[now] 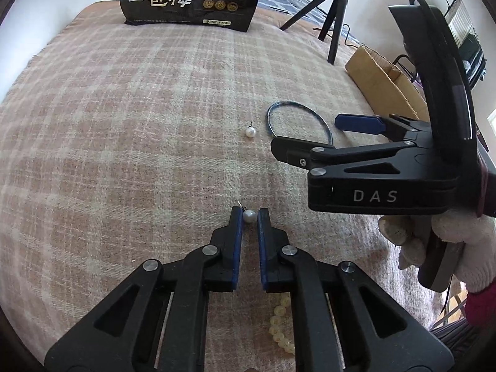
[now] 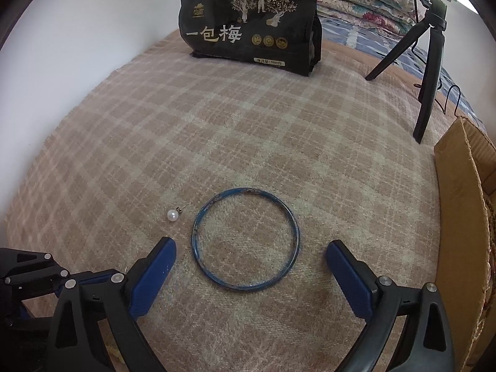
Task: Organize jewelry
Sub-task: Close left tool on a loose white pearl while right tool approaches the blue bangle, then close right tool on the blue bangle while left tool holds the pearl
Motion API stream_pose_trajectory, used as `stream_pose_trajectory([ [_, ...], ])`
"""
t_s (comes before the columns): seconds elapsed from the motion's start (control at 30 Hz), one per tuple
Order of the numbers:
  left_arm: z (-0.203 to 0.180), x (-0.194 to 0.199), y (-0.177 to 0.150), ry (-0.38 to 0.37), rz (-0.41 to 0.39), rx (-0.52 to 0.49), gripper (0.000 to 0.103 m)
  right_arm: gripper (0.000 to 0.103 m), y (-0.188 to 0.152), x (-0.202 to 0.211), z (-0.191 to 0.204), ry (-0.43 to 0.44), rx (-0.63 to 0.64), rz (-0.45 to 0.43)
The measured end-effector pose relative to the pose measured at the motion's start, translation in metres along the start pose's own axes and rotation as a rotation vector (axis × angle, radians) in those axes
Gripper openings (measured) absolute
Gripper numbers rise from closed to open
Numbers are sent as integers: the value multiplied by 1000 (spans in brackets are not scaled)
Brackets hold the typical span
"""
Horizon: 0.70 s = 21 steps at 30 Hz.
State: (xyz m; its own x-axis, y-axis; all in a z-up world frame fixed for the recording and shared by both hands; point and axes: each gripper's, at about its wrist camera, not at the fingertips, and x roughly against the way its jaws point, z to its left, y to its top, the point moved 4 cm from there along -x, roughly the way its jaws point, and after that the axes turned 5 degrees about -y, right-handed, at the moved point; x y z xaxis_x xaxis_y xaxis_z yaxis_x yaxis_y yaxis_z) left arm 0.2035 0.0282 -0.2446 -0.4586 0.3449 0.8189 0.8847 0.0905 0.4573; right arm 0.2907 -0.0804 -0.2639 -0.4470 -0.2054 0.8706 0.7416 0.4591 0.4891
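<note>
I am pinching a small white pearl stud earring (image 1: pixel 249 216) in my left tool (image 1: pixel 250 217), just off the plaid bed blanket (image 1: pixel 139 124). My right tool (image 2: pixel 251 254), jaws spread wide and empty, is straddling the thin blue bangle (image 2: pixel 245 239); its twin pearl (image 2: pixel 172 215) is lying at ten o'clock. Next, I judge, closing on the bangle's rim.

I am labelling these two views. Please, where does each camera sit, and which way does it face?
Left wrist: on the left gripper, facing down the plaid blanket; its fingers pinch a pearl earring; right gripper and gloved hand show.
Right wrist: on the open right gripper, facing the blue bangle.
Shared: bangle, second pearl earring, black snack bag, tripod.
</note>
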Motion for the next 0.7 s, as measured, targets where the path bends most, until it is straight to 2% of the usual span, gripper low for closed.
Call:
stream_pose_trajectory([
  [0.03,-1,-1,0,-6,1,1,13,99,0,0,0,0,0,-1],
  [0.07,-2,-1,1,-17,2,0,25,99,0,0,-1,1,-1,-1],
  [0.1,-4,-2,1,-20,-1,-6,30,99,0,0,-1,4,-3,-1],
  [0.3,-5,-5,1,6,-19,-29,30,99,1,0,-3,9,-16,-5],
  [0.33,-4,-5,1,12,-23,-31,30,99,1,0,-3,9,-15,-4],
  [0.5,2,-5,1,46,-37,-33,8,98,2,-2,-4,-3,-16,0],
  [0.7,5,-2,-1,39,-41,-26,7,99,1,-7,3,-34,26,11],
])
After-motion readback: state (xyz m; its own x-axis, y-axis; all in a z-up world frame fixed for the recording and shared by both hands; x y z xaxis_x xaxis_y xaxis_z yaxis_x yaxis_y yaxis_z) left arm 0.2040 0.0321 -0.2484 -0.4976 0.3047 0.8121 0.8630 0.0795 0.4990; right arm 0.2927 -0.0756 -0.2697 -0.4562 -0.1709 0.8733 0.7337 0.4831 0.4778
